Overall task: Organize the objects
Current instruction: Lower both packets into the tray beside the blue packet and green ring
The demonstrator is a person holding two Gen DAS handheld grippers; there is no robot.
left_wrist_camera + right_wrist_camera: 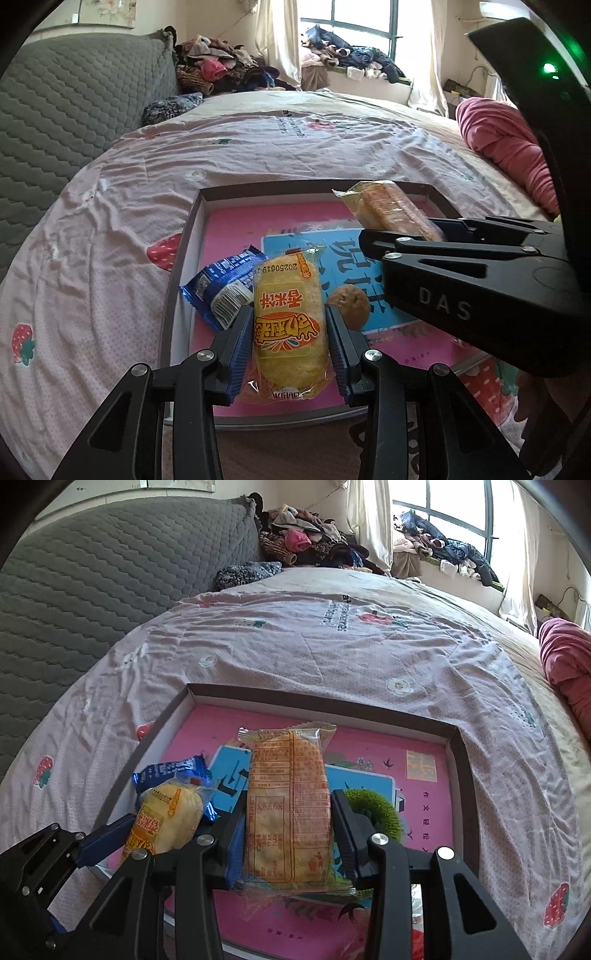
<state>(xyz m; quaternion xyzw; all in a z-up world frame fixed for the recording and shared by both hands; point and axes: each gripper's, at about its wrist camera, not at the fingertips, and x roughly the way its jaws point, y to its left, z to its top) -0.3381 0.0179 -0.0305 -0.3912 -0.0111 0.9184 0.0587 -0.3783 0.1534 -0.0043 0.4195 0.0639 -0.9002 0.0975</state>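
The left hand-held gripper point(290, 332) grips a yellow snack pack point(288, 325) and the right hand-held gripper point(290, 834) an orange one point(290, 805), both over the box point(461, 746); a blue packet point(221, 291) already lies inside.

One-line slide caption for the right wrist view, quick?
Right gripper holds an orange snack packet above the pink-lined tray; left gripper alongside holds a yellow snack packet.

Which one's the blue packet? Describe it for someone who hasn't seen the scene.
On the bed's strawberry-print sheet sits a shallow box lid with a pink lining. The blue packet lies at its left edge, beside the yellow snack pack gripped by the left gripper. It alone is glossy blue foil with a white barcode.
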